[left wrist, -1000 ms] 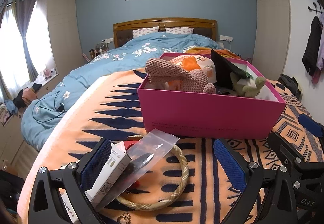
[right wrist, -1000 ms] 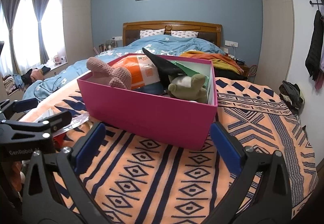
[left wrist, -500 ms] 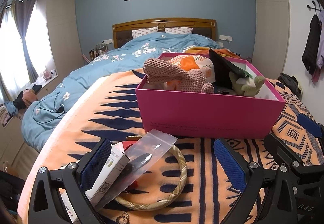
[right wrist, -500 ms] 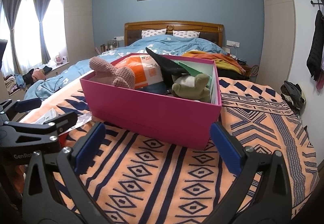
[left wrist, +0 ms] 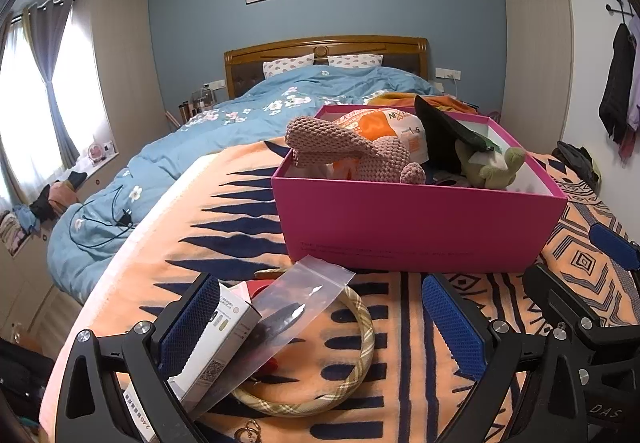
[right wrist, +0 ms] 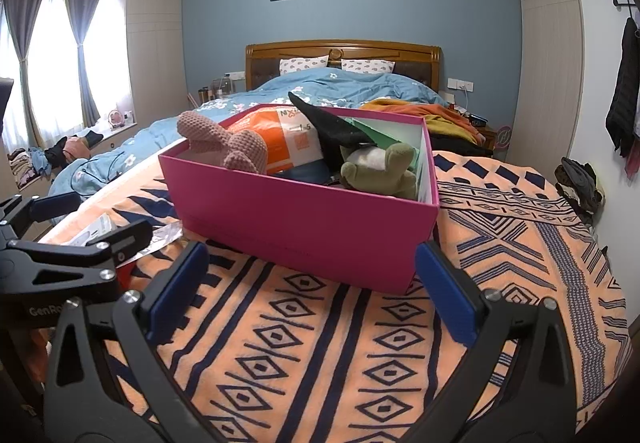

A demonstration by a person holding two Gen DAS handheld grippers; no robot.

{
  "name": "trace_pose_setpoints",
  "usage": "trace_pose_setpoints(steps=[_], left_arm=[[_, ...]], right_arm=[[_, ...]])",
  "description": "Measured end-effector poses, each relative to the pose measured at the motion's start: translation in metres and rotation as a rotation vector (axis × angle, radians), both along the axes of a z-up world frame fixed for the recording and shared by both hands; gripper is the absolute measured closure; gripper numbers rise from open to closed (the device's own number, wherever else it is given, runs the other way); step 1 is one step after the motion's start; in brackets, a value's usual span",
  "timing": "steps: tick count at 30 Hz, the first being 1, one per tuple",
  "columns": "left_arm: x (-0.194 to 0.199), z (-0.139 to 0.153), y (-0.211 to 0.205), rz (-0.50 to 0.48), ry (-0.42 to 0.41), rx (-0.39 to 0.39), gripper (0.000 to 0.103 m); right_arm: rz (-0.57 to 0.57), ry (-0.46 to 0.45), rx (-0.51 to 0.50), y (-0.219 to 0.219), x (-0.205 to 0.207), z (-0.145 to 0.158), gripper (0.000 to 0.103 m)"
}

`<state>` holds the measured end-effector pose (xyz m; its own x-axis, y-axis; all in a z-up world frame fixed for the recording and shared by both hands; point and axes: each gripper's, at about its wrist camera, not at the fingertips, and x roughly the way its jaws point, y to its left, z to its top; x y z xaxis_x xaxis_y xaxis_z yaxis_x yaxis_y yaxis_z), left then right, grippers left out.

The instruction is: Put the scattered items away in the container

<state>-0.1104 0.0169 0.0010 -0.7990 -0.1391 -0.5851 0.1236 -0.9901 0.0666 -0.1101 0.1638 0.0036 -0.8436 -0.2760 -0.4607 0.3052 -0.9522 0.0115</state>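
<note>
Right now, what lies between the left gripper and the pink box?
In the left wrist view, between the left gripper and the pink box lie a clear zip bag over a plaid ring, with a white carton beside the left finger.

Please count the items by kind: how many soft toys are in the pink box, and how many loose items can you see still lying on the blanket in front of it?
Soft toys in the pink box: 2 (pink knitted toy, green plush toy)
Loose items visible on the blanket: 3 (white carton, clear plastic bag, plaid ring)
Total: 5
</note>
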Motion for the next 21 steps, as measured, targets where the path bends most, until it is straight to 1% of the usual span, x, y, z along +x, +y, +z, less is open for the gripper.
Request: trace_pose_setpoints(steps=[11, 18, 21], left_arm=[[-0.0023, -0.0005, -0.0014, 0.0, 0.002, -0.007, 0.0], [0.004, 0.0019, 0.0031, 0.002, 0.038, -0.051, 0.0], [0.0039, 0.0023, 0.0022, -0.001, 0.033, -0.038, 0.0]], right_arm=[[-0.002, -0.008, -0.004, -0.0008, -0.0013, -0.0009, 0.0], [0.003, -0.016, -0.013, 0.0007, -0.002, -0.003, 0.0], [0.002, -0.021, -0.021, 0.002, -0.0012, -0.0036, 0.0]])
